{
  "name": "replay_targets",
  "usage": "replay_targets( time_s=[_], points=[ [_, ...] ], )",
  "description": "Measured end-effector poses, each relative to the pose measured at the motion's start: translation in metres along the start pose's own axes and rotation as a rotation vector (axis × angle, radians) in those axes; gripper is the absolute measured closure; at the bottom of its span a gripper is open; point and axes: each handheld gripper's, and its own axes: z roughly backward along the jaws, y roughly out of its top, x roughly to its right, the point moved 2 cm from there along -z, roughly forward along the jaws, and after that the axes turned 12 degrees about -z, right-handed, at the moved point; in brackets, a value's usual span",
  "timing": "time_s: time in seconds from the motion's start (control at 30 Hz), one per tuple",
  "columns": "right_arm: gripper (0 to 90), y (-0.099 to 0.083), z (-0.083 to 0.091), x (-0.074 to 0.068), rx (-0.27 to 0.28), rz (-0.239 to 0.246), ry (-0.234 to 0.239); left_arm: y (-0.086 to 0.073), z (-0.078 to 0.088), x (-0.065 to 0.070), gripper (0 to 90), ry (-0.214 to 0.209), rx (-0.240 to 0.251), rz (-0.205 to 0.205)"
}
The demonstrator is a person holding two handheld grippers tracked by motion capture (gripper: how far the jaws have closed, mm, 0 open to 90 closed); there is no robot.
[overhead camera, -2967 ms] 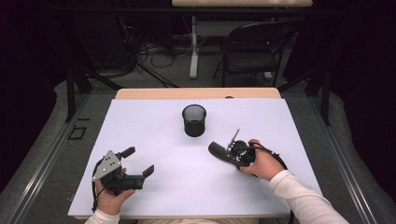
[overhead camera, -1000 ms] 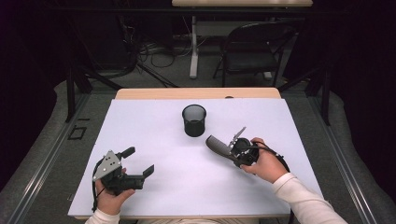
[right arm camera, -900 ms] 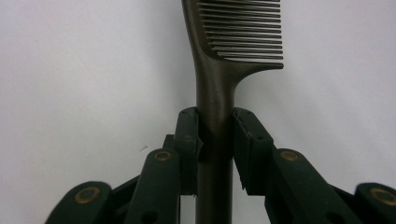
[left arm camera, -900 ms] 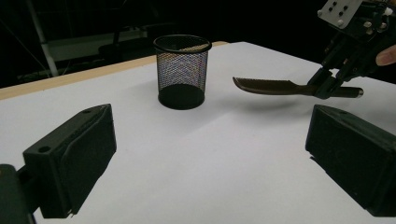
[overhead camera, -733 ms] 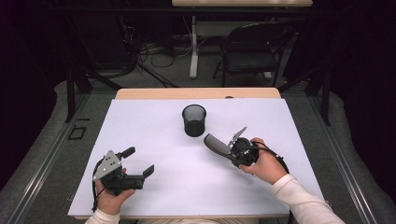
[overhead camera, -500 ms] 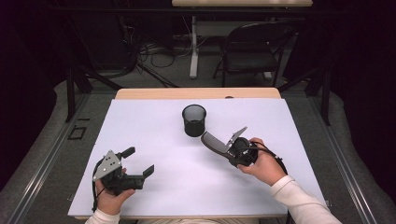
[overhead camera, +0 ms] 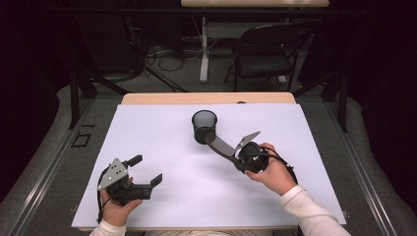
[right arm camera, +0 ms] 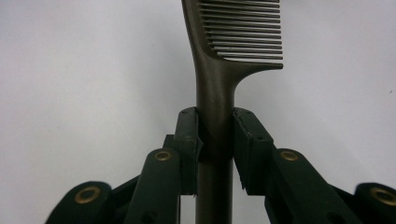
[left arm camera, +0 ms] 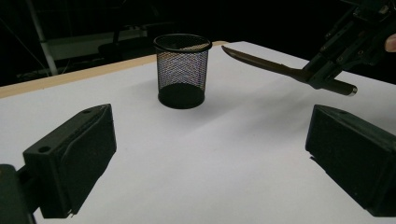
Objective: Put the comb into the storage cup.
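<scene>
A dark comb (right arm camera: 224, 51) is clamped by its handle between the jaws of my right gripper (right arm camera: 215, 135), its teeth at the far end. From above, the comb (overhead camera: 220, 144) slants up and left from my right gripper (overhead camera: 235, 156), and its tip comes close to the black mesh cup (overhead camera: 204, 126) near the table's middle back. In the left gripper view the comb (left arm camera: 266, 65) hangs just right of the cup (left arm camera: 182, 70), above the white surface. My left gripper (overhead camera: 145, 171) rests at the front left with its jaws wide apart and nothing between them.
A white sheet (overhead camera: 162, 147) covers the table, with a wooden edge (overhead camera: 206, 98) at the back. A folding chair (overhead camera: 268, 51) and cables stand on the floor behind the table.
My right gripper has carried the comb up and to the left, bringing its tip nearer the mesh cup. The left gripper has stayed where it was.
</scene>
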Motion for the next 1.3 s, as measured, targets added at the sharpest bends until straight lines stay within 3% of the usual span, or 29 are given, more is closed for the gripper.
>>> replay_targets(
  time_s=[0.57, 1.3],
  points=[
    [72.6, 0.013, 0.002, -0.015, 0.106, -0.007, 0.028, 0.0, 0.0, 0.0, 1.9, 0.0, -0.002, 0.003],
    [72.7, 0.023, 0.009, -0.027, 0.298, -0.029, 0.022, -0.001, 0.0, -0.002, 1.9, 0.001, 0.002, 0.012]
  ],
)
